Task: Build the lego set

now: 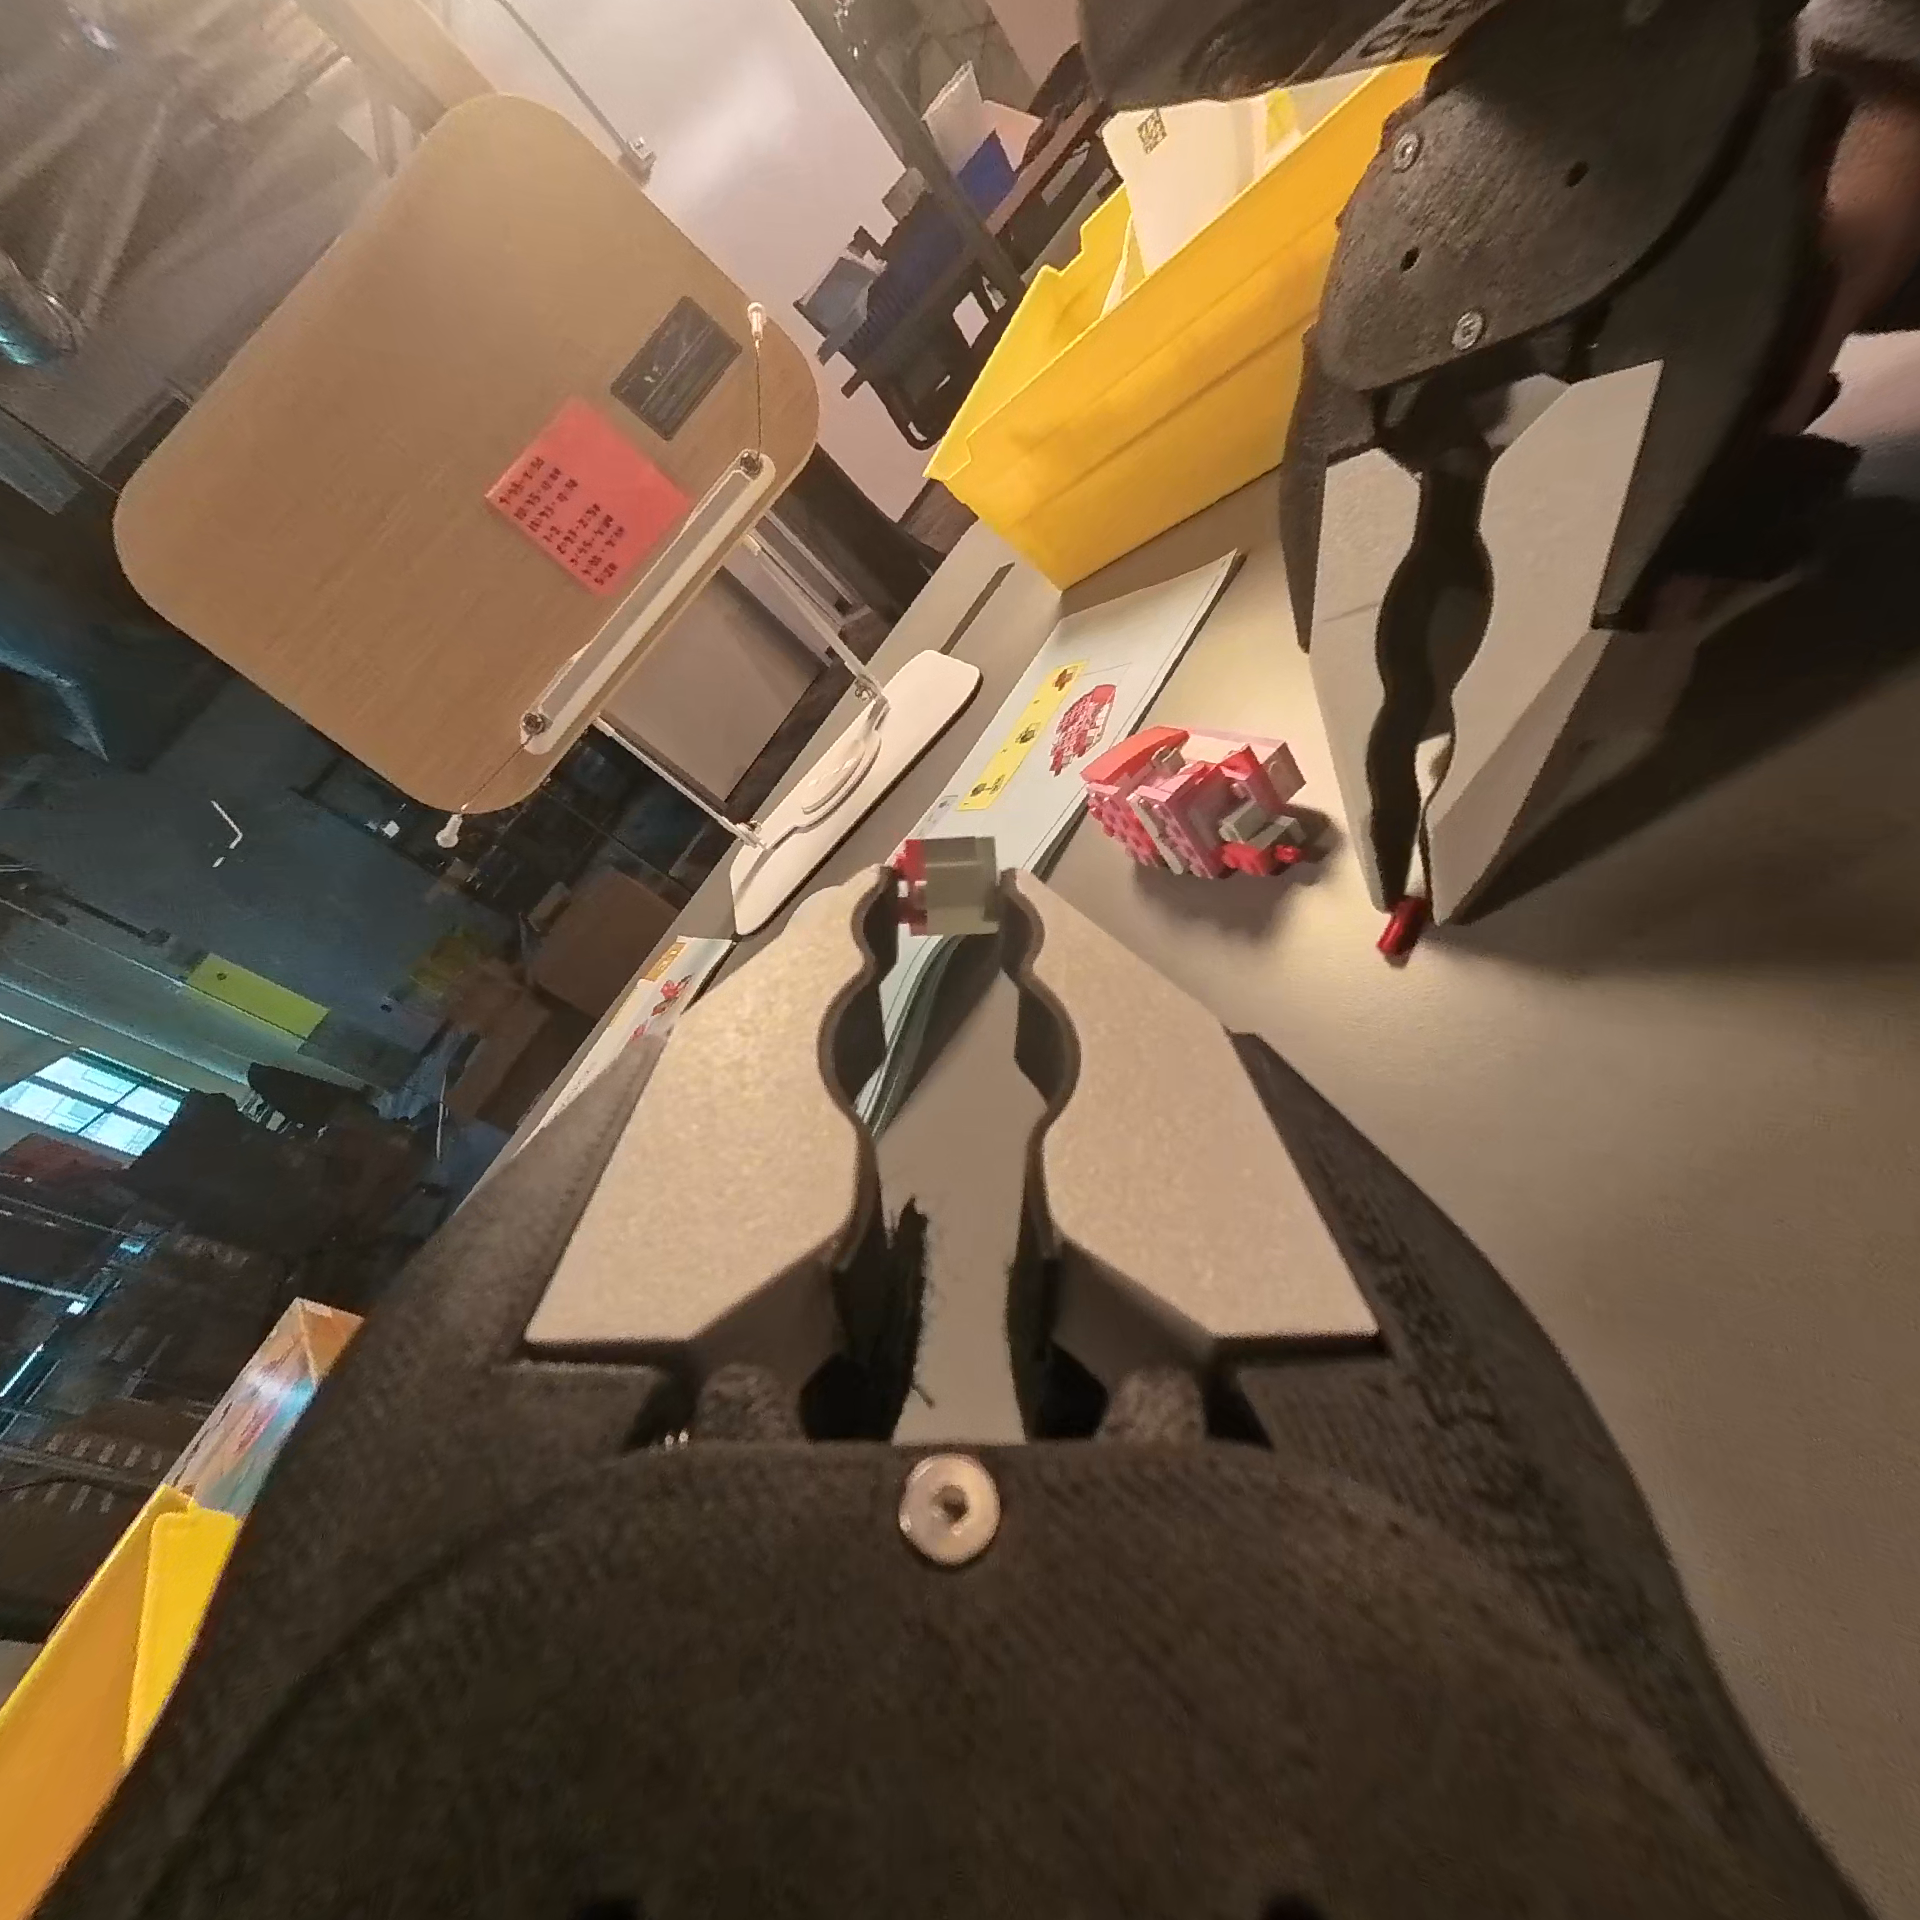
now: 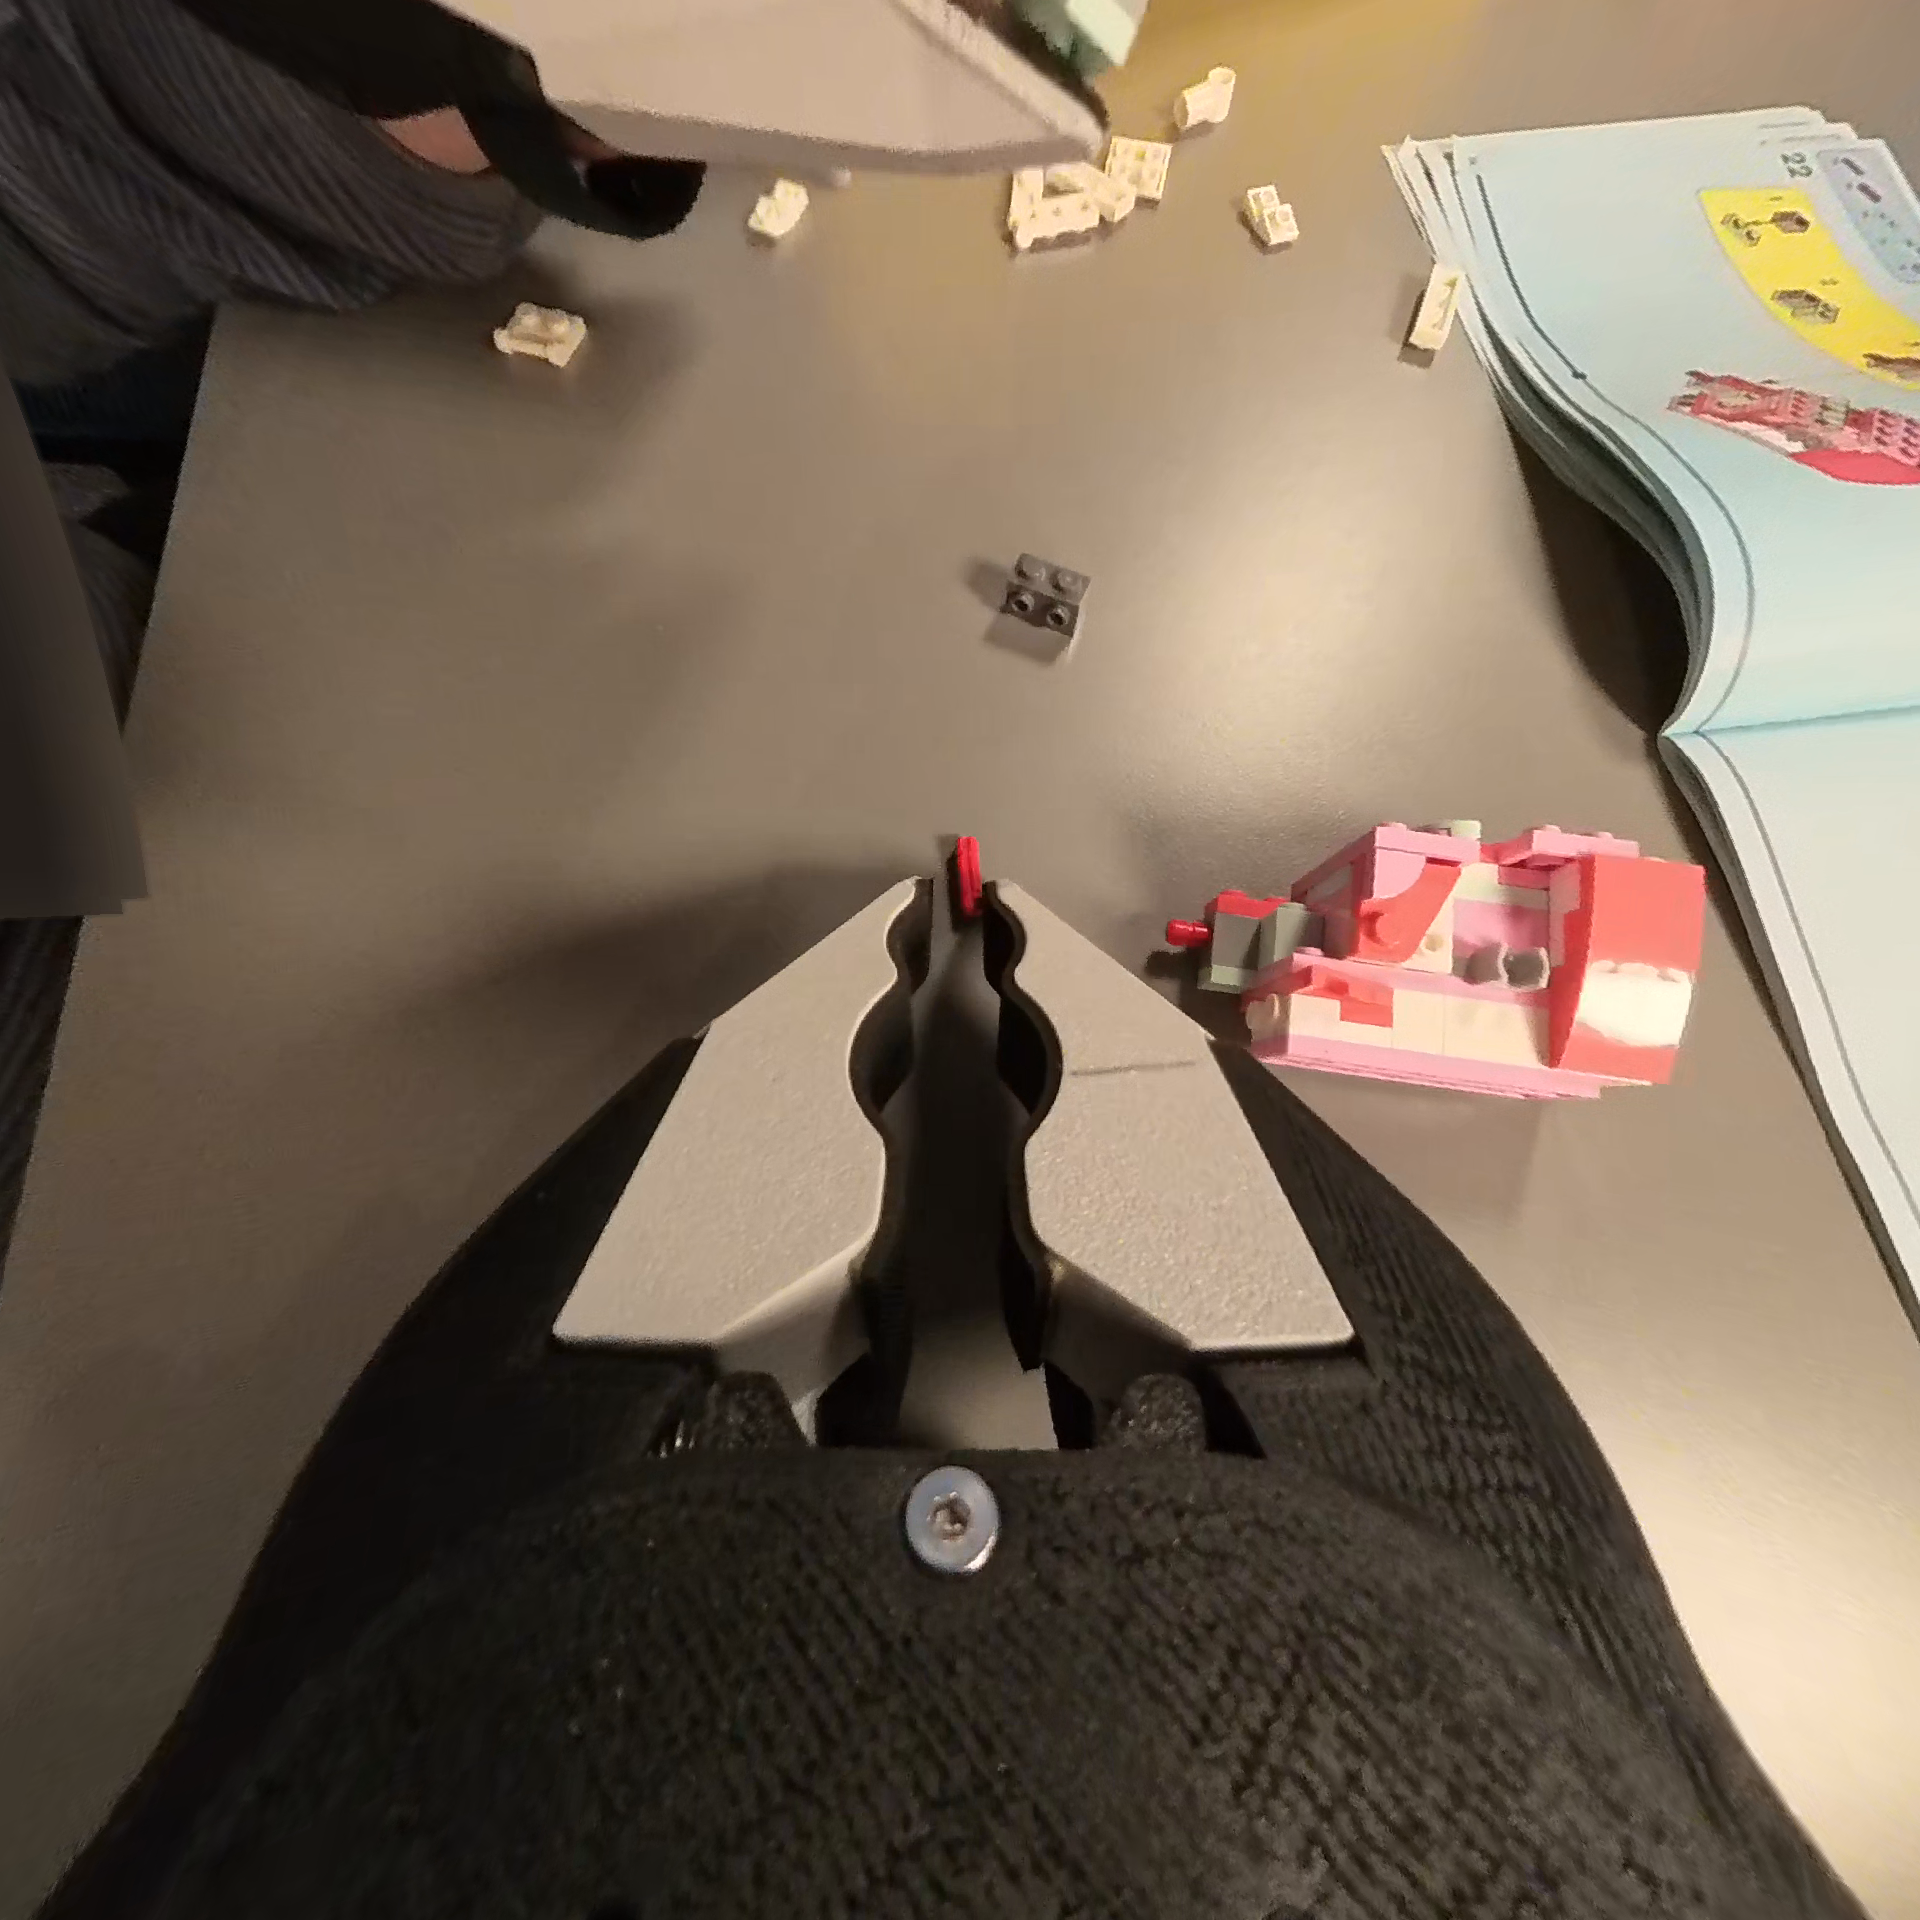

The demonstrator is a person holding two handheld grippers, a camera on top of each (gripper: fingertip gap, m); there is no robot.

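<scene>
It looks like a workshop or lab: a grey bench (image 2: 623, 644) with yellow plastic bins (image 1: 1143, 395), metal storage shelving (image 1: 935, 208) behind, and stacked cardboard boxes (image 1: 582, 935).

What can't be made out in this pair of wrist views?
- Left hand-held gripper: its grey-and-red brick piece is blurred, shape unclear; in the right wrist view the top edge cuts it off.
- Small red piece in the right hand-held gripper: too small to identify.
- Yellow bin: contents hidden by its wall.
- Pink model: far side unseen.

Both grippers (image 1: 948, 904) (image 2: 951, 894) have black textured bodies, grey wedge fingers (image 2: 790, 1091) with wavy inner edges, one silver screw (image 2: 951, 1532); dark striped sleeve (image 2: 208, 177).
</scene>
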